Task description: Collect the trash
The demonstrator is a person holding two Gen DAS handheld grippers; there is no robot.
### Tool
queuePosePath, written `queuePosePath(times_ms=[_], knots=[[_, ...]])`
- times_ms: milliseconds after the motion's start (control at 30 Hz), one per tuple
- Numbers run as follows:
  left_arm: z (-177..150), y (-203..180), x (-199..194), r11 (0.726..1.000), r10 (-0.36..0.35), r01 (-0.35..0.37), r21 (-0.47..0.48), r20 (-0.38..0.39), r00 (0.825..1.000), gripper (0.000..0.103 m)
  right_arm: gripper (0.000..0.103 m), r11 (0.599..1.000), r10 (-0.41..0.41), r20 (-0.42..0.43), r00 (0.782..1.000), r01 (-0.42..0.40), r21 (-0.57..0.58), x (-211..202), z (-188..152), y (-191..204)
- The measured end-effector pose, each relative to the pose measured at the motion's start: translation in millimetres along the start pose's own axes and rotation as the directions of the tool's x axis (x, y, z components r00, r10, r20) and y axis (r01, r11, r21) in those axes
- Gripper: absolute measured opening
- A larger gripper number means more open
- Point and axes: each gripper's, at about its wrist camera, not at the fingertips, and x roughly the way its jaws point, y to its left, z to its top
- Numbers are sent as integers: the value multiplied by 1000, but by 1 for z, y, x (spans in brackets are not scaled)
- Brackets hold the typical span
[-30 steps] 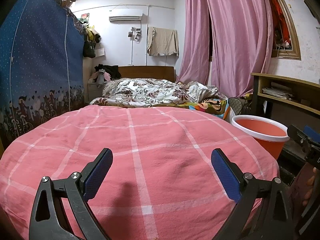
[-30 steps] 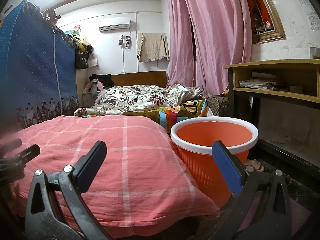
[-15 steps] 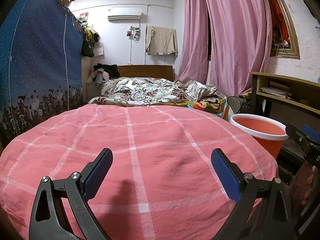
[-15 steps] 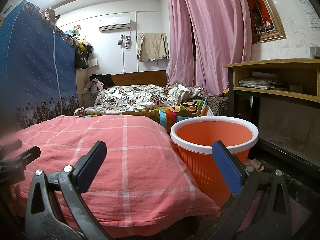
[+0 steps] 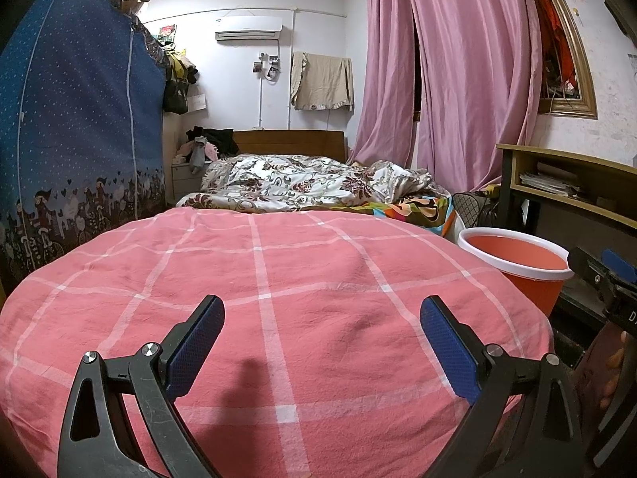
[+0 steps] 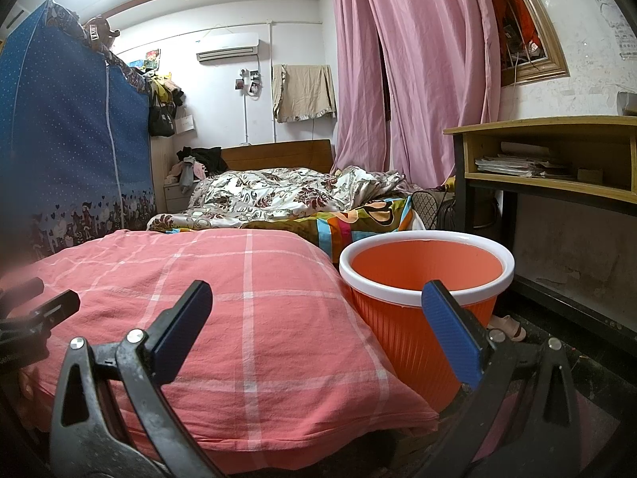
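Nearest the lens, the left gripper (image 5: pixel 322 342) is held spread wide and empty above a pink checked quilt (image 5: pixel 278 279). The right gripper (image 6: pixel 316 328) is likewise held wide apart with nothing between its fingers, one blue pad (image 6: pixel 450 334) seen in front of the wall of the orange bin (image 6: pixel 426 275). The bin, white-rimmed, is stood on the floor just beside the quilt's right edge. No trash can be made out. Behind, a floral duvet (image 5: pixel 302 183) is heaped on the bed; pink curtains (image 5: pixel 458 79) are hung beyond.
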Motion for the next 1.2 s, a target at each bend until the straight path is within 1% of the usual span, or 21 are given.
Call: queuePosePath(times_ms=[633, 900, 1200], knots=[[0, -1, 0, 1000, 0, 0, -1, -1, 1000, 96, 92, 1000, -1, 0, 1000, 1, 0, 0, 0, 0], [-2, 2, -1, 999, -14, 14, -30, 0, 1000, 96, 92, 1000, -1, -1, 1000, 1, -1, 0, 1, 1], [-3, 2, -3, 1000, -11, 11, -27, -4, 1000, 96, 92, 1000, 3, -6, 1000, -3, -4, 1, -4, 2]])
